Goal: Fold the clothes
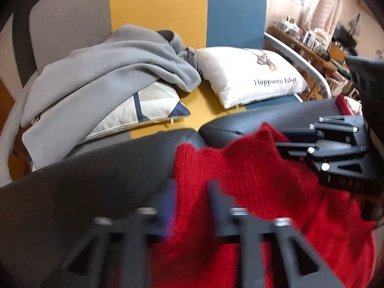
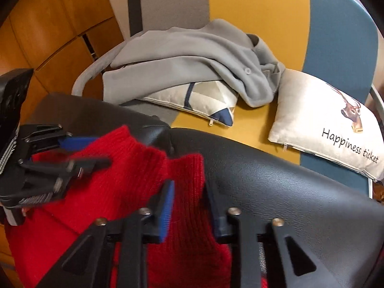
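A red knitted sweater lies over a black leather cushion, with two folded corners pointing toward the sofa. In the left wrist view my left gripper is blurred, its fingers pinched on the sweater's left corner. It also shows at the left of the right wrist view, where the left gripper is nipped on the knit. My right gripper holds a ridge of red knit between its blue pads. From the other side the right gripper looks nearly closed on the sweater's edge.
Behind the cushion is a sofa with grey, yellow and blue panels. On it lie a crumpled grey garment over a patterned pillow, and a white "Happiness ticket" pillow. A cluttered wooden table stands at the right.
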